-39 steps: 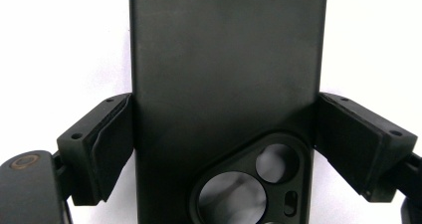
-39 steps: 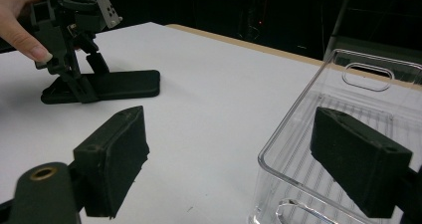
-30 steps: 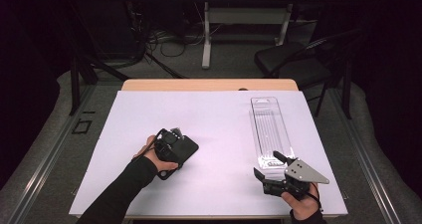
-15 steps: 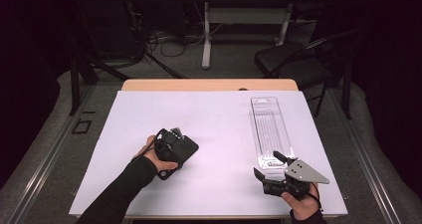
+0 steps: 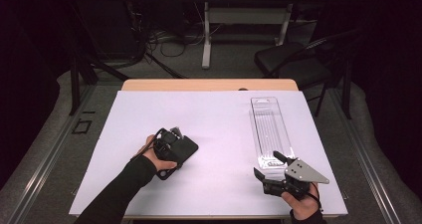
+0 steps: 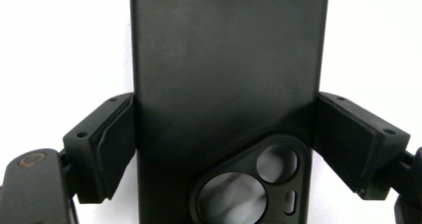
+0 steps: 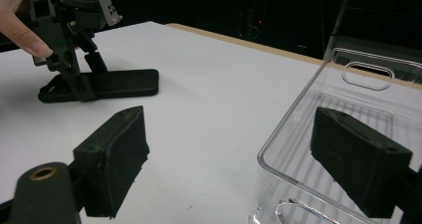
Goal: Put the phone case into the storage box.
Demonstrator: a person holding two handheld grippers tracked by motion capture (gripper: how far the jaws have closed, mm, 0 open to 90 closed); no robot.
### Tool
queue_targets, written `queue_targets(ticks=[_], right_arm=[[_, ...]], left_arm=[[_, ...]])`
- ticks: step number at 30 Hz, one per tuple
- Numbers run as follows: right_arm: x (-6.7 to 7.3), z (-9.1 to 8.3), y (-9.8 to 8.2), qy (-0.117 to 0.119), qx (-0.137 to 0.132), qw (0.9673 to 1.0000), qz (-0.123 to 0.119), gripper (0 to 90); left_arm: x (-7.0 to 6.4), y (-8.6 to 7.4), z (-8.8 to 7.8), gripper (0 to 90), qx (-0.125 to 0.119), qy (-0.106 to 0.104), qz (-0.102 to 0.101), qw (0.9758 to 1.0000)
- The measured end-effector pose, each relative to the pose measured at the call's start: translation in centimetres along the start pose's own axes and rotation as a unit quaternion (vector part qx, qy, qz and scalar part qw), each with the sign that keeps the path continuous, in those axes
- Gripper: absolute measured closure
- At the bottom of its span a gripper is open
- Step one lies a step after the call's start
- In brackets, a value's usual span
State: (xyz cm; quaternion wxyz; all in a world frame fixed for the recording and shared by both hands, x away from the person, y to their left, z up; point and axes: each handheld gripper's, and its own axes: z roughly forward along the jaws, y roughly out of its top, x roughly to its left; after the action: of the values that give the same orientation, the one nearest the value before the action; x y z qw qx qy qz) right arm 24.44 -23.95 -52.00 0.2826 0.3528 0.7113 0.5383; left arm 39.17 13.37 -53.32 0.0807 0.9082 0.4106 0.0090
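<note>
Nothing moved since earlier: left hand-held gripper [image 6: 224,149] stayed clamped across phone case [image 6: 229,84], long axis pointing ahead between jaws; right hand-held gripper [image 7: 249,154] gaped empty.

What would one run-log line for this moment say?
left gripper: shut on phone case | right gripper: open beside clear tray

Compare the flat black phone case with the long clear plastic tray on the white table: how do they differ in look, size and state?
The black phone case is opaque and matte; the clear plastic tray is see-through with ribbed walls. The case is shorter; the tray is much longer. The case sits between the left gripper's pads, while the right gripper straddles the tray's near corner with open jaws. Both lie flat on the white table.
</note>
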Motion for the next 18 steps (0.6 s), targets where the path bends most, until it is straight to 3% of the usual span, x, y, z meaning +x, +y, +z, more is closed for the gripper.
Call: queue_targets(ticks=[18], right_arm=[[0.1, 0.0, 0.0, 0.001, 0.000, 1.0000, 0.002, 14.4]], left_arm=[[-0.3, -0.2, -2.1, 14.3, -0.011, -0.003, 0.015, 0.9998]])
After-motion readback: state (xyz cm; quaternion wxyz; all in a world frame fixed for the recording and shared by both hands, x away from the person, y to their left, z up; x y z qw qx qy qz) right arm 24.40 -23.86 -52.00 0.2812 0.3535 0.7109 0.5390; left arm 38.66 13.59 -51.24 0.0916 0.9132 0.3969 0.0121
